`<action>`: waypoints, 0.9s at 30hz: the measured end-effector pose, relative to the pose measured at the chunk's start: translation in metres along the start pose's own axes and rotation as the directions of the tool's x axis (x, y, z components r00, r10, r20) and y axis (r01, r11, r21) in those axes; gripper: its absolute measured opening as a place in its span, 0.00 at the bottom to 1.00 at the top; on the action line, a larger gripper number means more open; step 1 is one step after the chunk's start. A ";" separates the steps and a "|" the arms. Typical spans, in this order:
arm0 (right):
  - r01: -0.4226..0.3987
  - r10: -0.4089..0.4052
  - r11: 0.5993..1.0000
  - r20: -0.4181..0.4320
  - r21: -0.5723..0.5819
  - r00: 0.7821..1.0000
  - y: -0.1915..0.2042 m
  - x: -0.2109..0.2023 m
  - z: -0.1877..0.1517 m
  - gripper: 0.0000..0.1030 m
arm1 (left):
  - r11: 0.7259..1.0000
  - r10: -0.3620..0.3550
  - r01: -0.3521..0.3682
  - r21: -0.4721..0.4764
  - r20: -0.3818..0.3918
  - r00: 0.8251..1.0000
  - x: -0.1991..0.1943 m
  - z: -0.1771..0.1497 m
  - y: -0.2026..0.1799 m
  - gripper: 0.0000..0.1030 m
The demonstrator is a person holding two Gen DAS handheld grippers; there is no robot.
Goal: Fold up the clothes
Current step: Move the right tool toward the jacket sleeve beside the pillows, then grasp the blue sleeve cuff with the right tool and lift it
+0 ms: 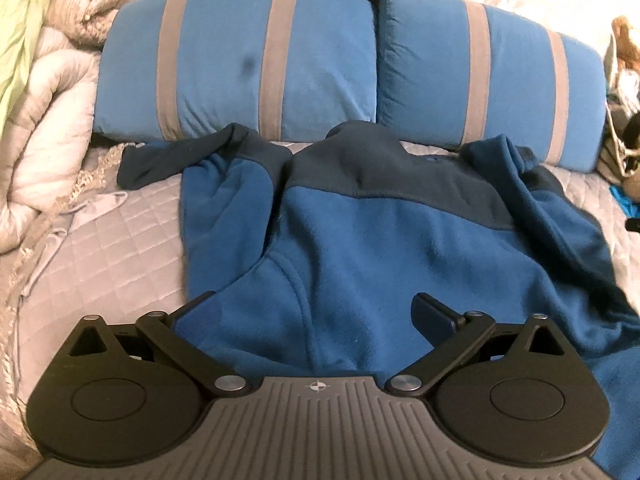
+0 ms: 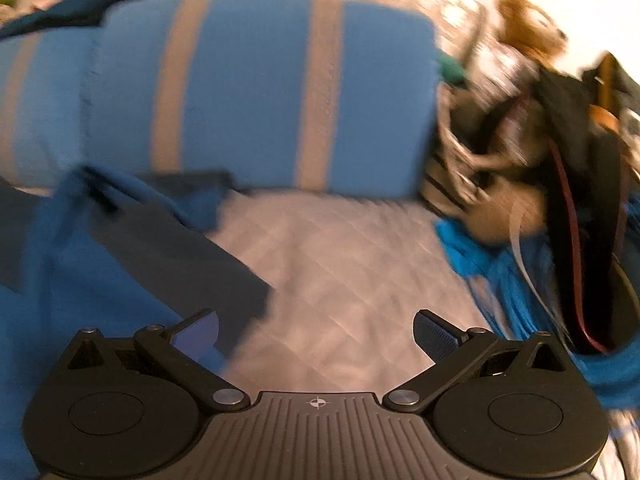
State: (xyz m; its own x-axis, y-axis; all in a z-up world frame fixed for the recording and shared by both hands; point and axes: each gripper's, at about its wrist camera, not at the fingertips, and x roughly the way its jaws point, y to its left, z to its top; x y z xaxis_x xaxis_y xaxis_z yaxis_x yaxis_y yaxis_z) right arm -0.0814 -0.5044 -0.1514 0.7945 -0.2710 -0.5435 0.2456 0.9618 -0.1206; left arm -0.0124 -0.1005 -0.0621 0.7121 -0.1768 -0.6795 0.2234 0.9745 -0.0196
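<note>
The fleece jacket [image 1: 384,232] lies spread flat on the quilted bedspread [image 1: 120,248], collar toward the striped pillows [image 1: 248,64], both sleeves out to the sides. That layout gives you clear access to each sleeve for the first fold. Your left gripper [image 1: 316,304] hovers low over the jacket's hem, pointed toward the collar, jaws spread wide, holding nothing. Your right gripper [image 2: 316,328] sits over bare bedspread just beside the jacket's right sleeve [image 2: 168,240], also released and empty. The right wrist view is blurred, so detail there is limited. Clutter [image 2: 540,140] is piled at the bed's right edge; keep clear.
</note>
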 end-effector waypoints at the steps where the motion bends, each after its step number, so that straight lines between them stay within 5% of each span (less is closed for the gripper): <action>1: -0.014 0.015 1.000 0.017 -0.024 1.000 0.009 -0.001 0.005 1.00 | 1.000 -0.004 0.004 -0.016 0.000 1.000 0.000 0.000 0.003 1.00; 11: -0.201 0.205 0.974 0.030 -0.104 0.978 0.086 0.023 0.044 0.99 | 1.000 -0.015 0.016 -0.022 0.018 1.000 0.005 -0.006 0.012 1.00; 21: -0.350 0.349 0.936 -0.016 -0.048 0.937 0.158 0.063 0.074 0.81 | 0.999 -0.022 0.022 -0.032 0.015 1.000 0.007 -0.008 0.014 1.00; 22: -0.350 0.349 0.936 -0.022 -0.042 0.937 0.162 0.068 0.075 0.77 | 0.999 -0.022 0.023 -0.032 0.014 1.000 0.008 -0.009 0.014 1.00; 24: -0.352 0.350 0.935 -0.047 -0.048 0.936 0.166 0.077 0.079 0.40 | 0.999 -0.023 0.024 -0.033 0.012 1.000 0.009 -0.009 0.014 1.00; 26: -0.350 0.346 0.935 -0.066 -0.061 0.936 0.169 0.082 0.084 0.14 | 0.999 -0.024 0.024 -0.034 0.010 1.000 0.009 -0.009 0.014 1.00; 27: -0.332 0.329 0.940 -0.055 -0.072 0.943 0.167 0.080 0.089 0.12 | 0.999 -0.023 0.024 -0.033 0.010 1.000 0.009 -0.009 0.014 1.00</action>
State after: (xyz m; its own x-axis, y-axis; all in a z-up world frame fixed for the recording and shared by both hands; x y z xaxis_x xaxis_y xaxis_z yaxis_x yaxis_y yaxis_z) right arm 0.0721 -0.3687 -0.1413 0.7995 0.0627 -0.5973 -0.0729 0.9973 0.0071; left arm -0.0088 -0.0872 -0.0753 0.7135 -0.2010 -0.6712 0.2179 0.9741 -0.0601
